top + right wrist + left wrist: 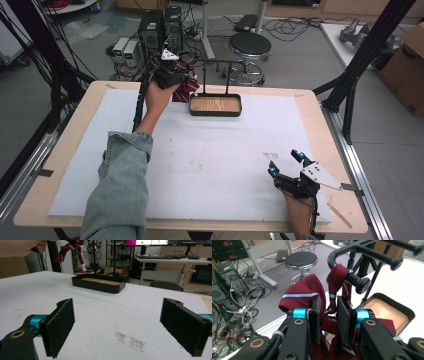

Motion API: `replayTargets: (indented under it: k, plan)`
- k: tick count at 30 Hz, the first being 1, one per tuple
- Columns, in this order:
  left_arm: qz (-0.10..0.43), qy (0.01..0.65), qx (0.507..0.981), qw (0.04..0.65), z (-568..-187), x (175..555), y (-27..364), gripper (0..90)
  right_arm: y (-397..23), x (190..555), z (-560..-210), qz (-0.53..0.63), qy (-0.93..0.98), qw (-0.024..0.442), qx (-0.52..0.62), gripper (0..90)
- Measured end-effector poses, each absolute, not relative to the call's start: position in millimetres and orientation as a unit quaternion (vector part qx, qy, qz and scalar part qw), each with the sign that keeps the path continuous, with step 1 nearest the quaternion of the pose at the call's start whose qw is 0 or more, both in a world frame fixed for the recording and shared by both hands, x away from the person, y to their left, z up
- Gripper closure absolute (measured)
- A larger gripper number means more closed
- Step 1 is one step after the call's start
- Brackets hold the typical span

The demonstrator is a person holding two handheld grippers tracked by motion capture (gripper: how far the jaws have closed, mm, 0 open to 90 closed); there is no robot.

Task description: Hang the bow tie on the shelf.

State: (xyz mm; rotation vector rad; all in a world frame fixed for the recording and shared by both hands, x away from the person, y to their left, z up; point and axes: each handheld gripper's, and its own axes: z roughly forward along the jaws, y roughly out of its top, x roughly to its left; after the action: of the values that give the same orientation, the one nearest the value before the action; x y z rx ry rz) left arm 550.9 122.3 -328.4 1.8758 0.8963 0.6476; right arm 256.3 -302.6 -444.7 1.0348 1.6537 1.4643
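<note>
A dark red tie (pixel 299 290) with white and navy stripes is draped over a black bar of the rack (pixel 359 282). My left gripper (pixel 329 302) is shut on a fold of the tie just below that bar. From above, the left gripper (pixel 176 75) is held up at the table's far edge, left of the rack (pixel 220 62), with the tie (pixel 186 87) hanging beside it. My right gripper (pixel 285 162) rests low on the white mat at the front right. In its own view the right gripper (pixel 117 322) stands open with only bare mat between the pads.
The rack rises from a black tray with a wooden floor (pixel 215 113) at the far middle of the table; the tray's wall (pixel 100 286) faces the right gripper. A white mat (pixel 215 165) covers the table. A stool (pixel 249 46) and cables lie beyond.
</note>
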Motion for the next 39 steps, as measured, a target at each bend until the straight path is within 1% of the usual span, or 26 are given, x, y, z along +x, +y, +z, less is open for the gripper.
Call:
replayTargets:
  k: [5,19,28,36,39]
  plan:
    - [0.263,0.366,0.766,0.459,-334.8,552.7,119.8,72.5,-302.7,256.5,-444.6,0.564,0.637,0.345,0.396,11.5]
    - [0.26,0.368,0.762,0.465,-335.3,553.1,125.1,70.6,-302.8,256.7,-444.7,0.564,0.637,0.345,0.396,11.5]
    - [0.26,0.37,0.759,0.468,-333.2,549.1,135.1,63.2,-302.8,256.7,-444.7,0.564,0.637,0.345,0.396,11.5]
    - [0.27,0.374,0.748,0.477,-325.0,537.6,154.4,57.5,-302.7,256.5,-444.6,0.564,0.637,0.345,0.397,11.5]
    - [0.278,0.377,0.741,0.482,-320.5,528.1,168.8,55.9,-302.8,256.3,-444.5,0.564,0.636,0.345,0.398,11.5]
